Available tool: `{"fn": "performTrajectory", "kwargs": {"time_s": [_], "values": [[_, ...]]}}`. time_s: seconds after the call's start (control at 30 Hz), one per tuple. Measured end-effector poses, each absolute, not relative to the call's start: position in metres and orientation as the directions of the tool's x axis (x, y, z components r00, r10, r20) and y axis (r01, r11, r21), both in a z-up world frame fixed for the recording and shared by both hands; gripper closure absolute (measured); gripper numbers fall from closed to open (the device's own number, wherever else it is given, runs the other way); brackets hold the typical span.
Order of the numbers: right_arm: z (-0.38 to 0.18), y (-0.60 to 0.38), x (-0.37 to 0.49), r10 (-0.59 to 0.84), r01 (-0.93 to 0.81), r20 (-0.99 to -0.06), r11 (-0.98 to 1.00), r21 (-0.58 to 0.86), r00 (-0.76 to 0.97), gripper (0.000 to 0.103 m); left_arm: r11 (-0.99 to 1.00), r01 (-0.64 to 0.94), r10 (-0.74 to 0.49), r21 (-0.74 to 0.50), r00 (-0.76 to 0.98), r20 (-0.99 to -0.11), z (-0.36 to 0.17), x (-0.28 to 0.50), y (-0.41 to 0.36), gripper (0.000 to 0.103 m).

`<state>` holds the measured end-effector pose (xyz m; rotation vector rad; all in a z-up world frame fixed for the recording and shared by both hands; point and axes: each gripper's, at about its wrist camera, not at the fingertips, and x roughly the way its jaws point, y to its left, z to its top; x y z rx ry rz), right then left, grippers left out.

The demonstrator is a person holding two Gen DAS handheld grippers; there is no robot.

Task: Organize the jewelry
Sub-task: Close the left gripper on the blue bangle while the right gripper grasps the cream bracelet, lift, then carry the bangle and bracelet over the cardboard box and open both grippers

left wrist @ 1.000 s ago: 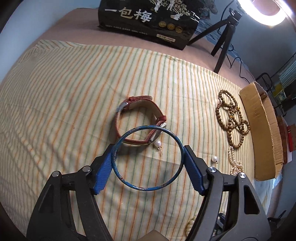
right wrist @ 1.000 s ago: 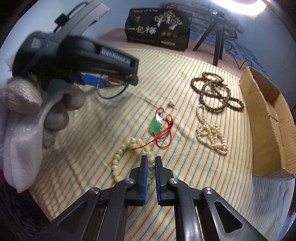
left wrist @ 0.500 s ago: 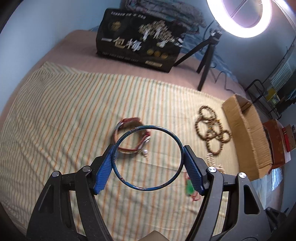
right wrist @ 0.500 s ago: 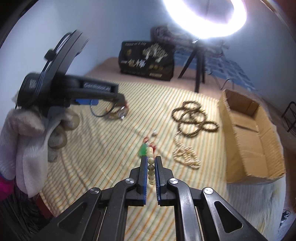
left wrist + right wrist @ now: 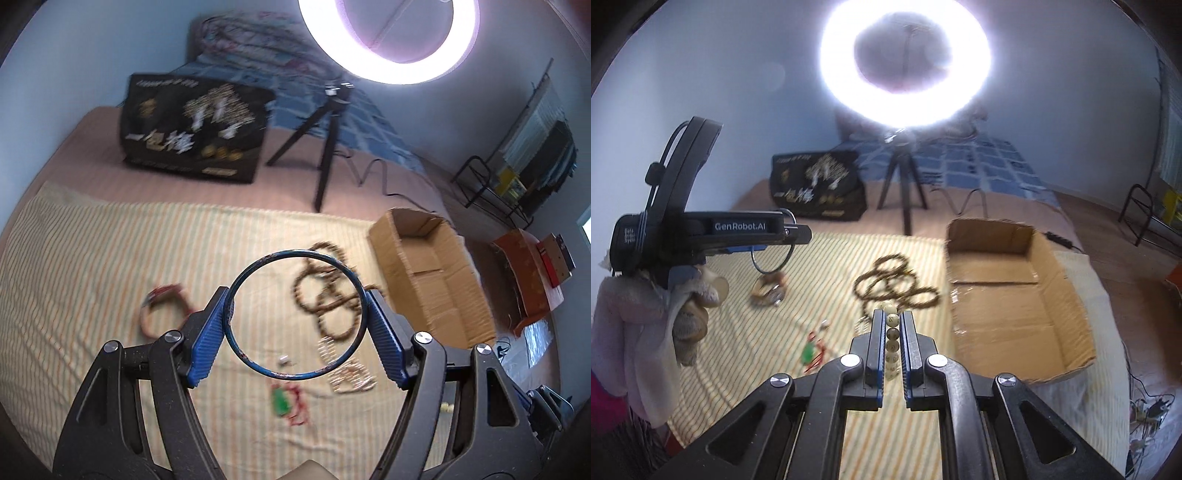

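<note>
My left gripper (image 5: 296,295) is shut on a thin blue bangle (image 5: 295,377), its pads pressing the ring's two sides high above the striped cloth. In the right wrist view that gripper (image 5: 792,238) hangs at the left in a gloved hand (image 5: 690,314). My right gripper (image 5: 892,315) is shut on a pale bead bracelet (image 5: 892,332), whose beads line up between the pads. On the cloth lie wooden bead loops (image 5: 325,291), a red strap watch (image 5: 162,306), a green pendant on red cord (image 5: 282,402) and a pearl string (image 5: 347,373). An open cardboard box (image 5: 1008,295) stands at the right.
A striped cloth (image 5: 92,258) covers the bed. At the back stand a black printed box (image 5: 192,147) and a ring light (image 5: 905,62) on a small tripod (image 5: 325,147) with a cable. A loose pearl earring (image 5: 283,360) lies near the pendant. The cloth's right edge runs by the cardboard box.
Both grippers have risen from the cloth and swung right, toward the cardboard box. The bead bracelet came up with the right gripper. The bangle stays held in the left.
</note>
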<state>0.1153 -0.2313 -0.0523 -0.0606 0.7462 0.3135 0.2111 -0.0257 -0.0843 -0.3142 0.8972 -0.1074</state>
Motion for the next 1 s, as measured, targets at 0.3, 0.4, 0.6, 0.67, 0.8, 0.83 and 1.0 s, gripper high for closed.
{"fn": "performTrajectory", "kwargs": {"time_s": [0.3,0.4,0.6,0.67,0.8,0.83,1.0], "values": [[-0.040,-0.275,0.135,0.208,-0.219,-0.652,0.974,0.065,0.729,0.098,0.945,0.073,-0.293,-0.320,0.628,-0.721,-0.065,0.244,-0.086,0.029],[-0.041,-0.287,0.142,0.189,-0.195,-0.652,0.979,0.064,0.734,0.098,0.942,0.104,-0.311,-0.318,0.622,-0.718,-0.063,0.256,-0.108,0.029],[-0.050,-0.316,0.155,0.154,-0.128,-0.670,0.988,0.089,0.726,0.098,0.937,0.145,-0.338,-0.318,0.607,-0.720,-0.070,0.281,-0.142,0.029],[-0.055,-0.323,0.158,0.145,-0.113,-0.681,0.989,0.091,0.718,0.098,0.933,0.161,-0.352,-0.322,0.595,-0.722,-0.075,0.288,-0.152,0.029],[-0.065,-0.329,0.165,0.136,-0.097,-0.706,0.991,0.096,0.695,0.098,0.926,0.179,-0.373,-0.333,0.567,-0.734,-0.088,0.300,-0.170,0.029],[-0.067,-0.330,0.166,0.132,-0.093,-0.711,0.991,0.094,0.691,0.098,0.924,0.182,-0.380,-0.337,0.558,-0.738,-0.092,0.303,-0.174,0.029],[-0.074,-0.334,0.172,0.117,-0.068,-0.730,0.993,0.096,0.673,0.098,0.918,0.203,-0.395,-0.340,0.538,-0.745,-0.100,0.308,-0.190,0.029]]}}
